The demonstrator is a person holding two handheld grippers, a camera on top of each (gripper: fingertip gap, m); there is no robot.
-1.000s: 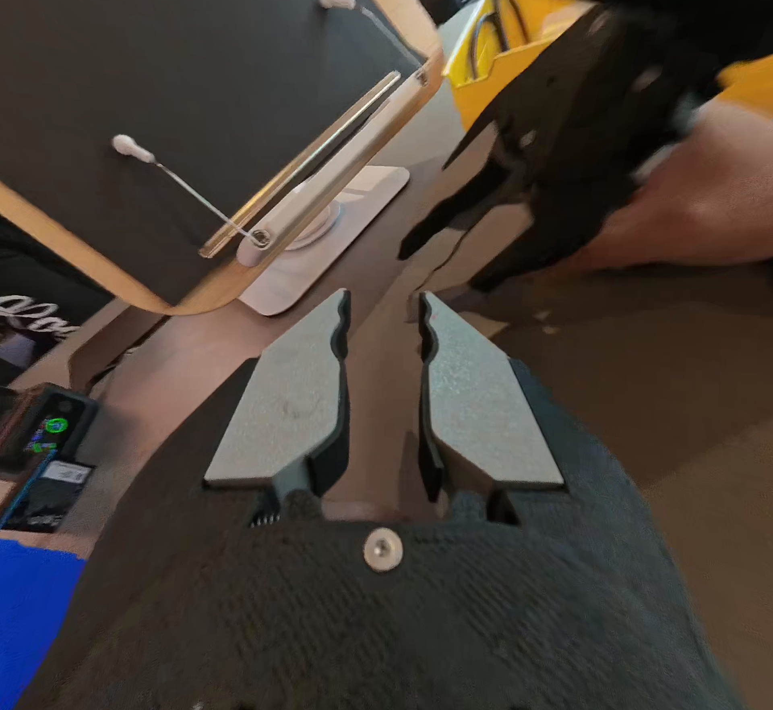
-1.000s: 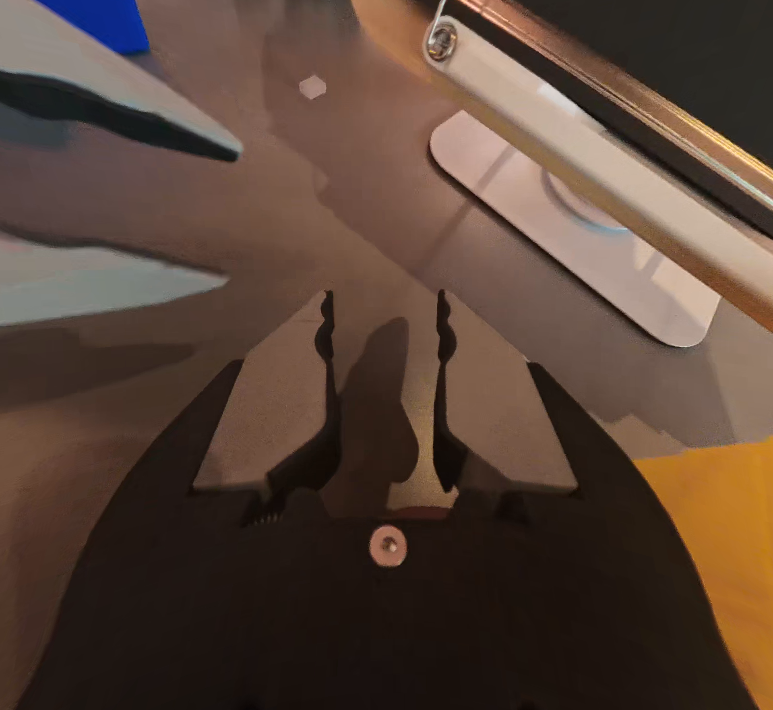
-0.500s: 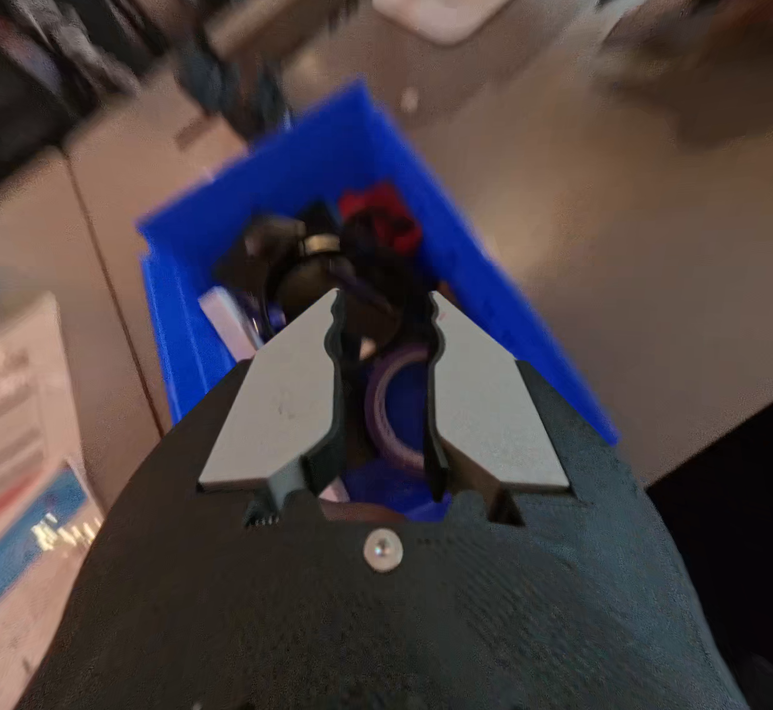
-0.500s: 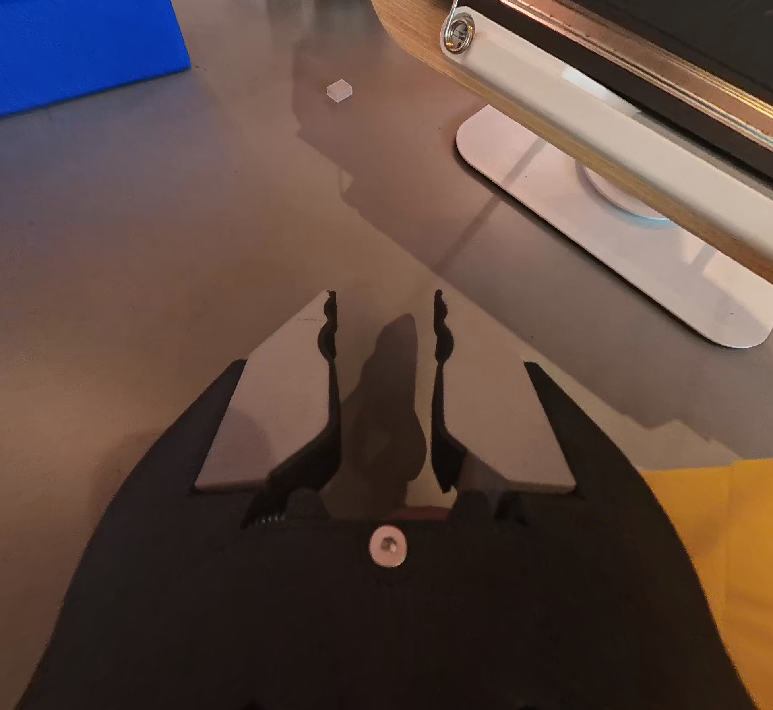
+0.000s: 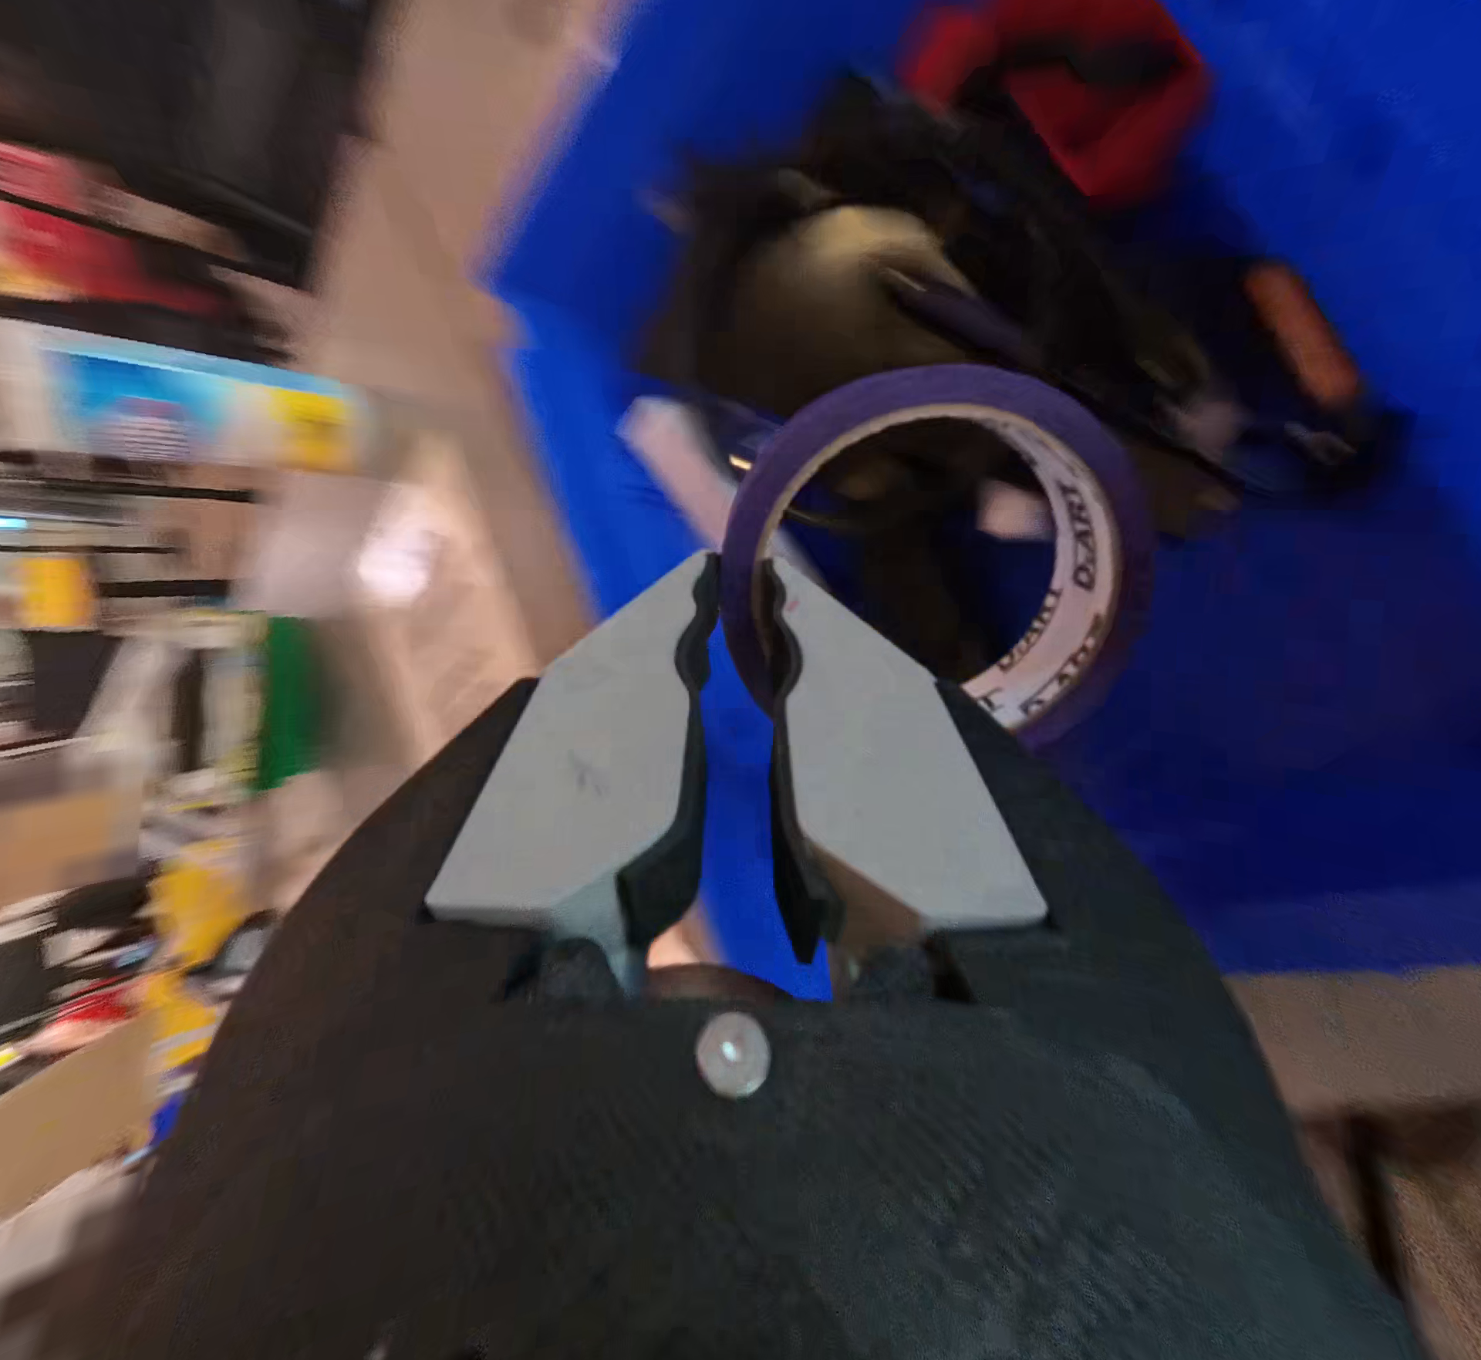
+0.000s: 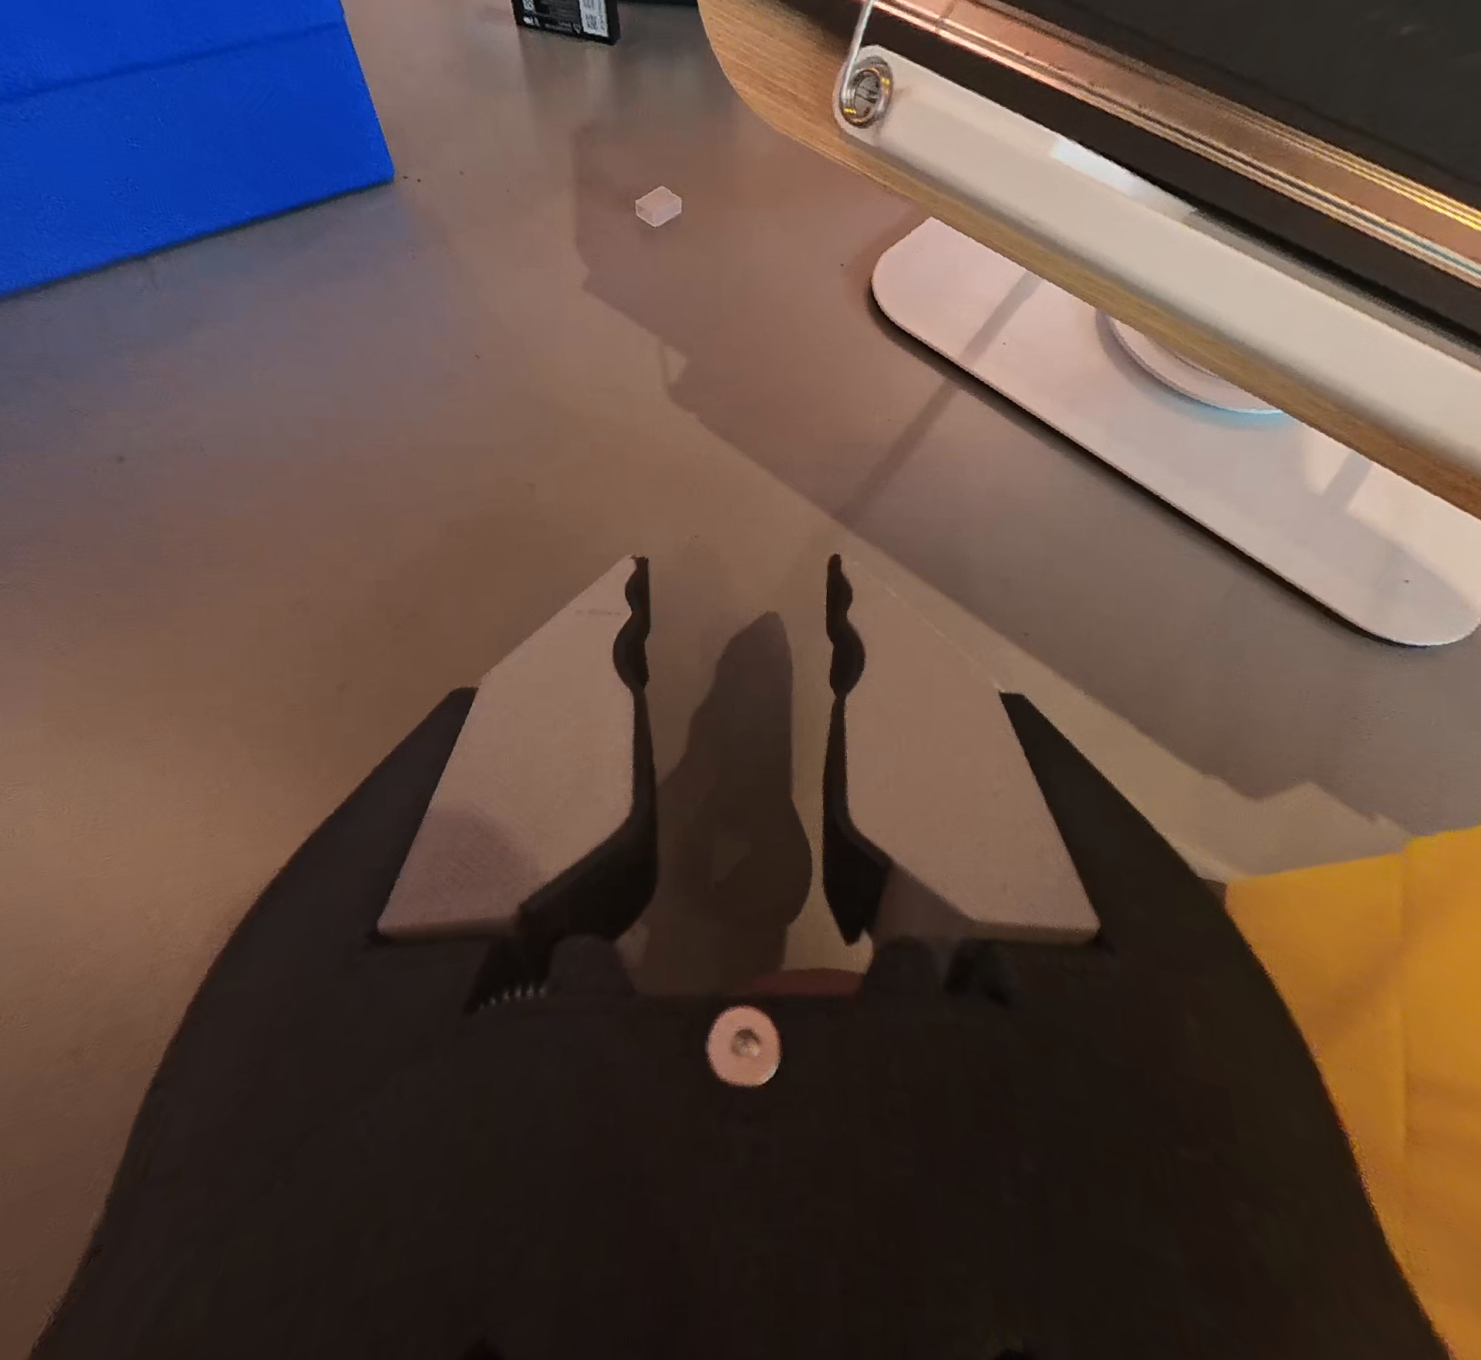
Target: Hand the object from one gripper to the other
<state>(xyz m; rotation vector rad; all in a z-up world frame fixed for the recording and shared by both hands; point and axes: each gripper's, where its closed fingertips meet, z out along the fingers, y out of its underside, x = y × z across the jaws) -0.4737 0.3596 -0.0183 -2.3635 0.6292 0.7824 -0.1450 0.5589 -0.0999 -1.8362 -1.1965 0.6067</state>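
Over the blue bin (image 5: 1322, 600), the left hand-held gripper (image 5: 739, 584) pinches only the thin wall of the purple tape roll (image 5: 938, 552). The roll could twist and drop back. The right hand-held gripper (image 6: 736, 576) waits with its fingers apart and empty, low over the surface (image 6: 401, 480).

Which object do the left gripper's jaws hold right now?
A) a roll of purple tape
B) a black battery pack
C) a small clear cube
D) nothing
A: in the left wrist view the left gripper has its jaws closed on the wall of the roll of purple tape, above the blue bin.
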